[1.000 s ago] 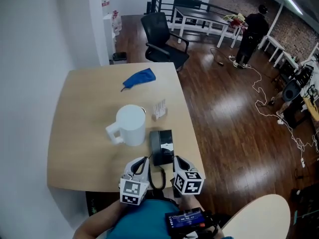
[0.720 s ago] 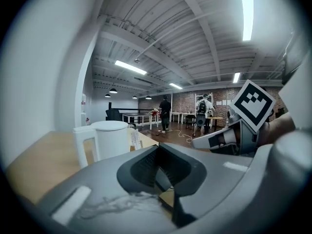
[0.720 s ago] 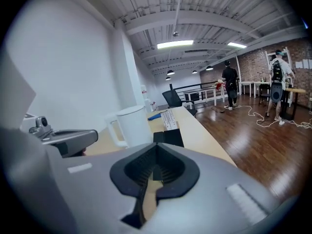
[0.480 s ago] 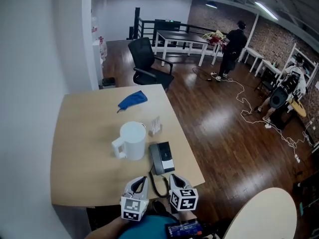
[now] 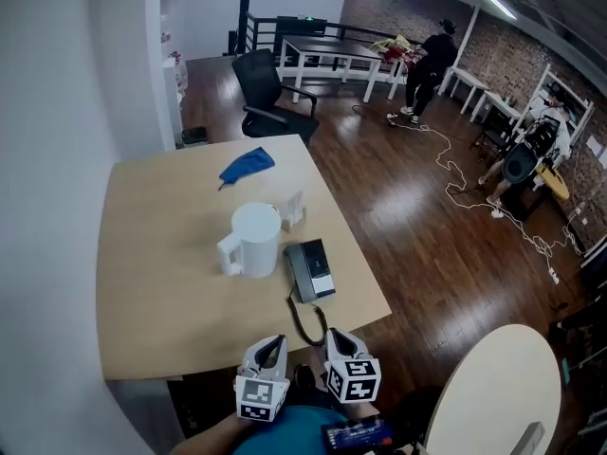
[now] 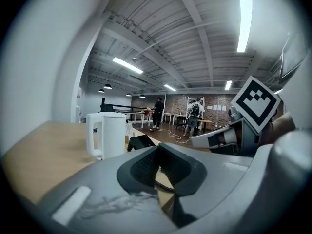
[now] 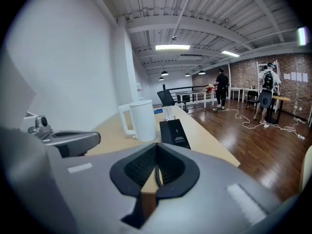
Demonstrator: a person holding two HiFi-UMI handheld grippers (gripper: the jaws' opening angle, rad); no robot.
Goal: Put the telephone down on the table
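The black telephone (image 5: pixel 310 270) lies flat on the wooden table (image 5: pixel 161 282), just right of a white jug (image 5: pixel 254 240). Its dark cord (image 5: pixel 305 320) curls toward the table's front edge. Both grippers hang side by side just off that edge, near the person's body. My left gripper (image 5: pixel 275 342) is shut with nothing in it, and my right gripper (image 5: pixel 333 335) is shut and empty too. The left gripper view looks over the left gripper's closed tips (image 6: pixel 157 147) at the jug (image 6: pixel 109 133) and telephone (image 6: pixel 141 141). Past the right gripper's tips (image 7: pixel 156 147) the telephone (image 7: pixel 175 132) shows ahead.
A blue cloth (image 5: pixel 247 165) lies at the table's far side and a small clear holder (image 5: pixel 295 209) stands behind the jug. A black office chair (image 5: pixel 266 88) is beyond the table. A round pale tabletop (image 5: pixel 493 396) sits at lower right. People stand far off.
Both grippers have drawn back from the telephone, across the table's front edge toward the person. The telephone, cord and jug stay where they were.
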